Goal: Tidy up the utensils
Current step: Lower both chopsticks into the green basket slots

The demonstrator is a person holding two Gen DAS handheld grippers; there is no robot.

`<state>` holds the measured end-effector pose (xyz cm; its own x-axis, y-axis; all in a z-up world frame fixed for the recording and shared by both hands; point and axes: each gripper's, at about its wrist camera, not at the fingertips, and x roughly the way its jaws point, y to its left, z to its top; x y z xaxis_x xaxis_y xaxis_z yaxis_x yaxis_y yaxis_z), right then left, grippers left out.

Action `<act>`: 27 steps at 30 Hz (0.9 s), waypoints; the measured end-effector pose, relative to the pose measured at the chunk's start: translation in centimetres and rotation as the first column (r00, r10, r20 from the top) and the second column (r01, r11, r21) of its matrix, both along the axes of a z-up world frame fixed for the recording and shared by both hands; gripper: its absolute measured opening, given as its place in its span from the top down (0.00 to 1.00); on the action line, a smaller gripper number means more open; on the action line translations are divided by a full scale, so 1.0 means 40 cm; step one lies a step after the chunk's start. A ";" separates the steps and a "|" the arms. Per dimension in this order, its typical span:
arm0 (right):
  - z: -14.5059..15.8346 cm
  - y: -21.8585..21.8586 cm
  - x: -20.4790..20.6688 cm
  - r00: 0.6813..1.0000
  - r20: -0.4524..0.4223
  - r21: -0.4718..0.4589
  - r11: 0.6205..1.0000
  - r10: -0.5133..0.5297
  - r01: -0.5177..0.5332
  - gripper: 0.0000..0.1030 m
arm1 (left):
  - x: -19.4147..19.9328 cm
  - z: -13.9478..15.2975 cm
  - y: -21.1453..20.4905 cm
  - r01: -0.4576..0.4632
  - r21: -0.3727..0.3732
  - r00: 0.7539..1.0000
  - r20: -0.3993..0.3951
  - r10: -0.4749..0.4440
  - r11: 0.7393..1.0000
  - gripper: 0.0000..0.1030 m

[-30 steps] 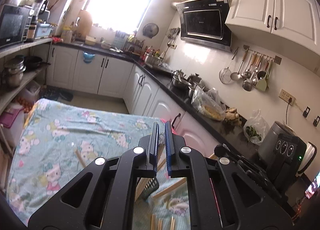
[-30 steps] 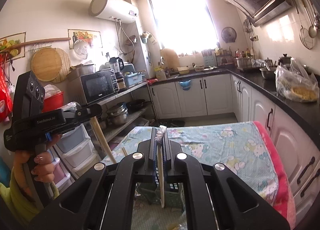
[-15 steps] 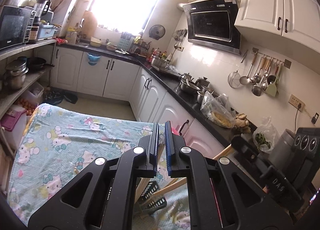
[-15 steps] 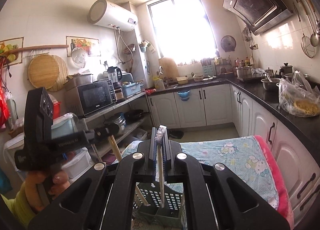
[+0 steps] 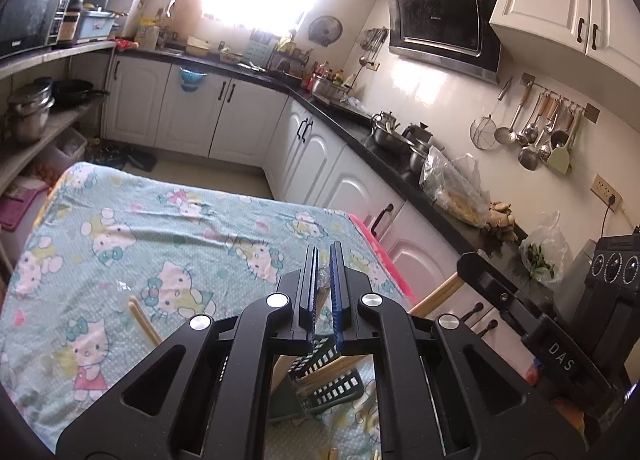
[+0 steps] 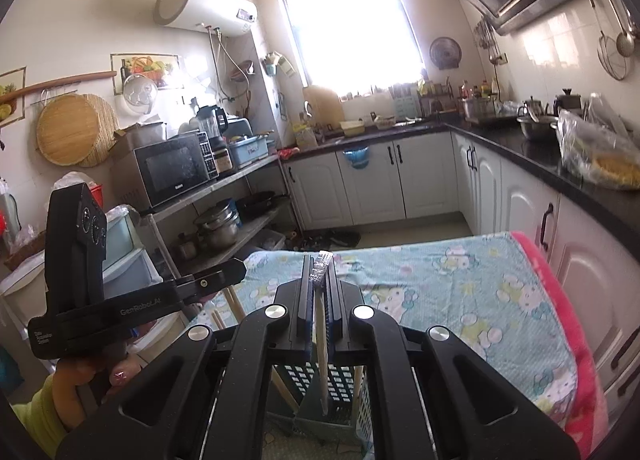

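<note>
My right gripper [image 6: 319,260] is shut on a wrapped chopstick [image 6: 321,356] that hangs upright with its lower end in a dark green slotted utensil basket [image 6: 320,400] below. My left gripper [image 5: 323,256] is shut on a wrapped chopstick [image 5: 322,294] over the same basket [image 5: 320,384]. The left gripper also shows in the right wrist view [image 6: 224,274], holding its chopstick [image 6: 236,306] slanted downward. The right gripper shows in the left wrist view [image 5: 468,266] with its wooden stick [image 5: 434,296]. A loose pair of chopsticks [image 5: 144,326] lies on the cloth.
The basket stands on a table under a Hello Kitty cloth [image 5: 140,220] with a pink edge [image 6: 568,332]. White cabinets and a black counter [image 5: 360,132] run along the right. Open shelves with a microwave [image 6: 176,170] and pots stand on the left.
Both grippers have come lower and nearer the basket, still holding their chopsticks. The right chopstick's tip now sits in the basket. The left view has swung and shows more of the cloth.
</note>
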<state>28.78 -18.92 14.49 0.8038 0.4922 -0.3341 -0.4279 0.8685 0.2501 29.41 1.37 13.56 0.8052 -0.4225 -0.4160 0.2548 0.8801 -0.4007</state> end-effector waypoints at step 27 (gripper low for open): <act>-0.122 0.006 0.025 0.992 -0.115 -0.009 0.999 -0.043 0.042 0.88 | 0.005 -0.114 0.046 0.010 -0.034 0.997 -0.082 -0.013 0.999 0.97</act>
<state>29.76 -18.69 9.63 0.7798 0.4560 -0.4288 -0.3595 0.8871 0.2897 29.61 3.22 8.99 0.7641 -0.4461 -0.4660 0.2298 0.8632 -0.4495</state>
